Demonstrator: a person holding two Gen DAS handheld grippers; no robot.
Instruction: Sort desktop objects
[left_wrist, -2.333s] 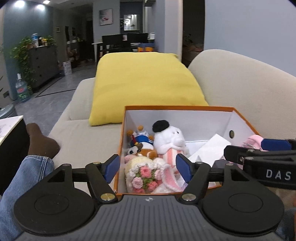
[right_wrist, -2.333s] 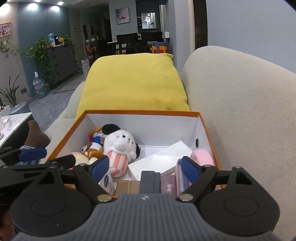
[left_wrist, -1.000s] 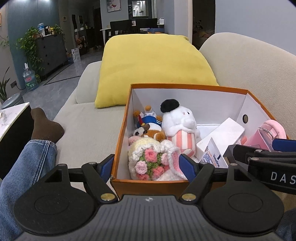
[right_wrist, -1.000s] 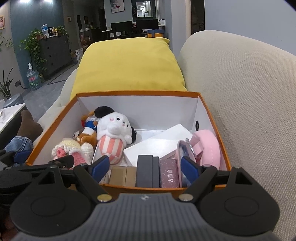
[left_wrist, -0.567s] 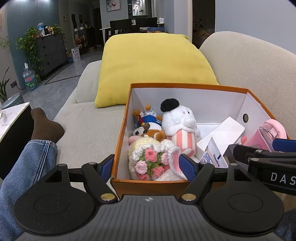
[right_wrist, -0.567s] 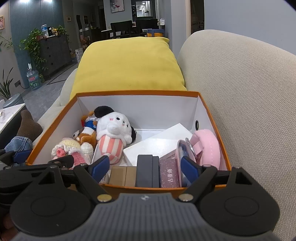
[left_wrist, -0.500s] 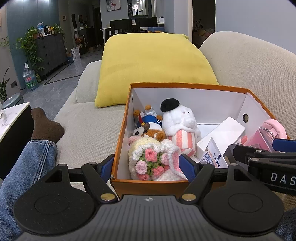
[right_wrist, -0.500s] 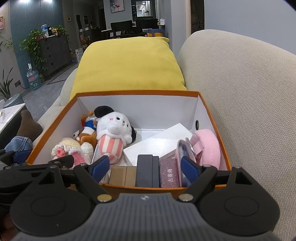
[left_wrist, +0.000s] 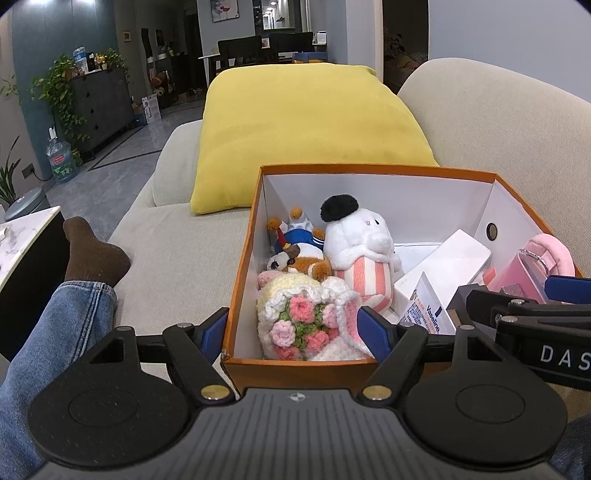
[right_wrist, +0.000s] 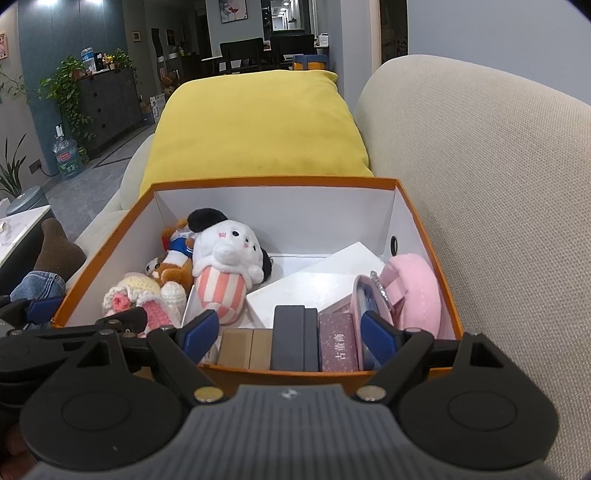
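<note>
Sofa (right_wrist: 480, 184) | orange box (right_wrist: 280, 181) near side hidden | both grippers spread, empty

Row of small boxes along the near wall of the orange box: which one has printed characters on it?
The maroon box, rightmost of the row, with pale characters on its top. The dark grey box beside it and the tan box are plain.

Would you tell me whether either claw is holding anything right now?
Nothing is held: the left claw and right claw are both open above the orange cardboard box.
</note>
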